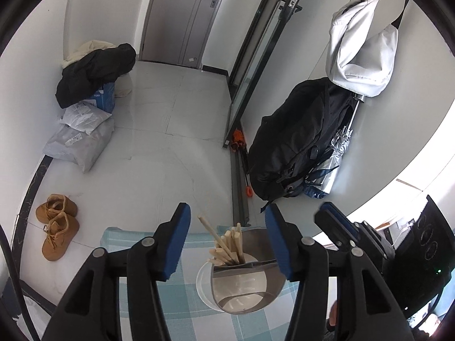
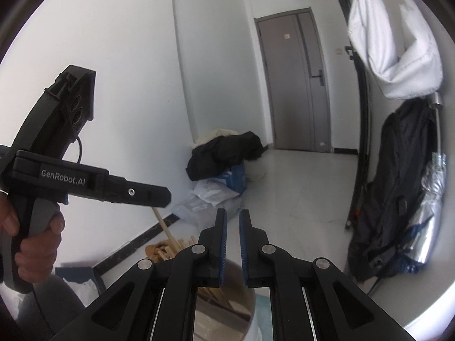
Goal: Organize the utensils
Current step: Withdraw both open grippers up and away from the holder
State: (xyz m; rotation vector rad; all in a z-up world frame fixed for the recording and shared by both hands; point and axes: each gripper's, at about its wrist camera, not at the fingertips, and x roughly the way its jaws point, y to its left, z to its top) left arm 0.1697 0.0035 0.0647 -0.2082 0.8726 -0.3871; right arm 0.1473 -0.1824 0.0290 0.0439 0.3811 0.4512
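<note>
The chopsticks [image 1: 226,245] stand bunched in one compartment of the metal holder [image 1: 247,284], which sits on a white dish [image 1: 202,281] on the checked tabletop [image 1: 187,307]. One stick leans out well above the rest, towards the left.

Judging by that, the step in hand is tidying the bundle: the leaning stick wants nudging upright or regripping low on its shaft, with the holder steadied so it does not tip.

The left tool [image 1: 227,236] hovers above the holder, its jaws wide apart either side of the sticks and gripping nothing. The right tool [image 2: 233,244] is held just beside it, pointing out over the floor, jaws narrowed to a slim gap with nothing between them.
</note>
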